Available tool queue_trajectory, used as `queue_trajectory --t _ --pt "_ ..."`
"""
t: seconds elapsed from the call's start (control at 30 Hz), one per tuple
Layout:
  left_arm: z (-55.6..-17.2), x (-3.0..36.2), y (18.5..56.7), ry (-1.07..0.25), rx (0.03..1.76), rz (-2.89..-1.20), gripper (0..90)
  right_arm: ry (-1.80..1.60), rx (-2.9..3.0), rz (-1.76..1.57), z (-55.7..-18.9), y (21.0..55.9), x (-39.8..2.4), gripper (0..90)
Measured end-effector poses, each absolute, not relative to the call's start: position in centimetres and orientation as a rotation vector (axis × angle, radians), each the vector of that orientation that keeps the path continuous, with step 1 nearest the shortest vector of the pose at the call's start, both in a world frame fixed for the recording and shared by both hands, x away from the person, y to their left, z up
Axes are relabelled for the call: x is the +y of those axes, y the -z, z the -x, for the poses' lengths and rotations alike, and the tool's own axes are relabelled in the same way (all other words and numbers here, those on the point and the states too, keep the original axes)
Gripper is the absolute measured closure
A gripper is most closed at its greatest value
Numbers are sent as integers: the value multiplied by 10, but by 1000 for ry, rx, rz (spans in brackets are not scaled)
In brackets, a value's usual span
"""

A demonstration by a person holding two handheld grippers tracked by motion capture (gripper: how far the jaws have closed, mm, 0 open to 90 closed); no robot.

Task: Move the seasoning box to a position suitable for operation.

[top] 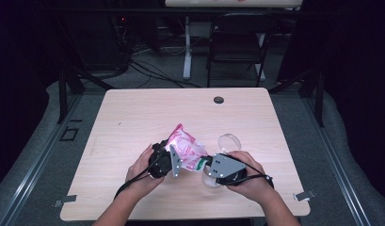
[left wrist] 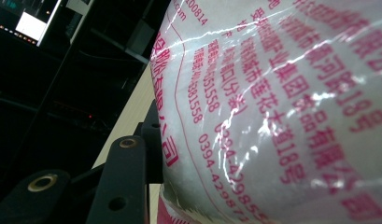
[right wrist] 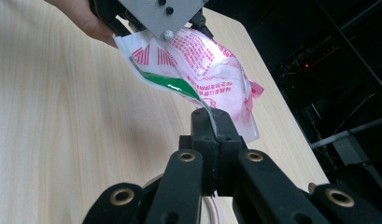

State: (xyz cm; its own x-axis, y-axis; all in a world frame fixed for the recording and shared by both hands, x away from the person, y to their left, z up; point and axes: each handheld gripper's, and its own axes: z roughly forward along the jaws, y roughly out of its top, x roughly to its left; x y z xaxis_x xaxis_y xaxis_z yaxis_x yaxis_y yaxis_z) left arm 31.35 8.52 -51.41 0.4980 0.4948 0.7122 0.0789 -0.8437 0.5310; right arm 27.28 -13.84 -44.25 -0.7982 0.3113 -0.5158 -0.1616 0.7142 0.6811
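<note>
A pink-and-white plastic bag (top: 185,147) with red print is held above the wooden table (top: 133,117), near its front. My left gripper (top: 170,155) is shut on the bag's bulging body. In the left gripper view the bag (left wrist: 272,102) presses against the one black finger (left wrist: 125,168) that shows, and the other finger is hidden behind it. My right gripper (top: 205,162) comes from the right and is shut on the bag's thin green-striped edge (right wrist: 179,86). In the right gripper view, its closed tips (right wrist: 215,123) pinch that film, and the left gripper's grey plate (right wrist: 156,14) sits over the bag (right wrist: 202,65).
A clear round dish (top: 229,140) lies on the table just behind the right hand. A second clear round rim (top: 210,180) shows under the right gripper. A dark grommet (top: 219,100) sits near the table's far edge. A chair (top: 237,42) stands beyond.
</note>
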Motion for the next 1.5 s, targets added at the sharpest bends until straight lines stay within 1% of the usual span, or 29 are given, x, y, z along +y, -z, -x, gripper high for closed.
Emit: queue_trajectory --t 0.43,0.93,1.5 --pt "-307 76 512 -1326 397 -2313 592 -1035 2348 -145 -272 436 -151 900" --pt "-310 69 525 -1290 365 -2298 594 -1000 2353 -196 -265 446 -156 900" --pt "-313 70 525 -1372 308 -2285 595 -991 2326 -217 -263 453 -154 900"
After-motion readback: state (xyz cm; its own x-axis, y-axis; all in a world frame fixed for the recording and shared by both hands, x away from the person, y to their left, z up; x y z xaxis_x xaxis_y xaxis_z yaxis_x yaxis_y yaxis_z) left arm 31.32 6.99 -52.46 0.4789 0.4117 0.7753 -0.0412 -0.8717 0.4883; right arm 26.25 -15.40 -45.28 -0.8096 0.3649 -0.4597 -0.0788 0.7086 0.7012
